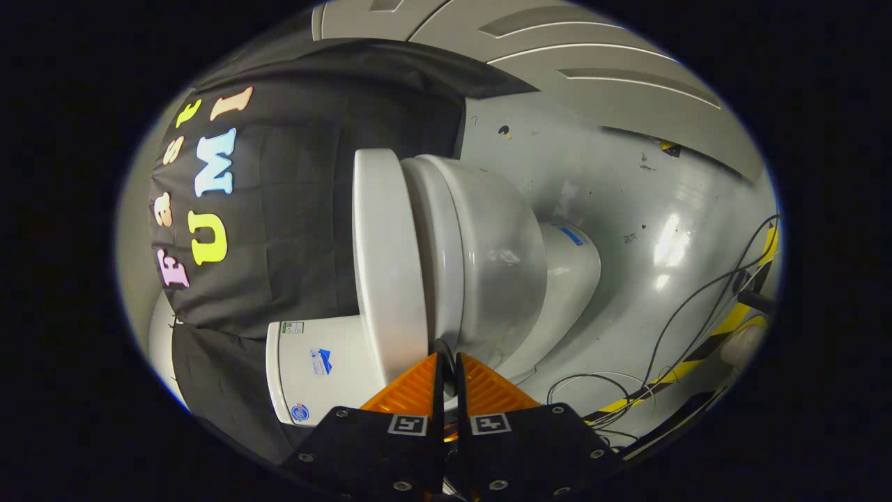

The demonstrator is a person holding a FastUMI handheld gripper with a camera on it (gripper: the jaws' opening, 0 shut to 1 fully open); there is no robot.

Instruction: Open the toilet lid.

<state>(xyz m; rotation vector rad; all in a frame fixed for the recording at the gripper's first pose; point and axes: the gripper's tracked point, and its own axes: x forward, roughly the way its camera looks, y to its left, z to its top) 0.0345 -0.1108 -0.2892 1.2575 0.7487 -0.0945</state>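
The view is rolled on its side, with the floor to the right and the booth wall to the left. A white toilet stands just ahead of the fingers. Its flat lid lies down on the seat, above the rounded bowl. The tank sits beside the fingers at the toilet's rear end. My gripper is shut, its fingers pressed together with nothing showing between them. The fingertips sit right at the side of the toilet, near the seam between lid and seat, close to the tank end. Whether they touch the rim is hard to tell.
The glossy grey floor spreads beyond the bowl. Loose black cables and yellow-black tape run along it near a wall. A black cloth hangs behind the toilet. Grey panels stand at the far side.
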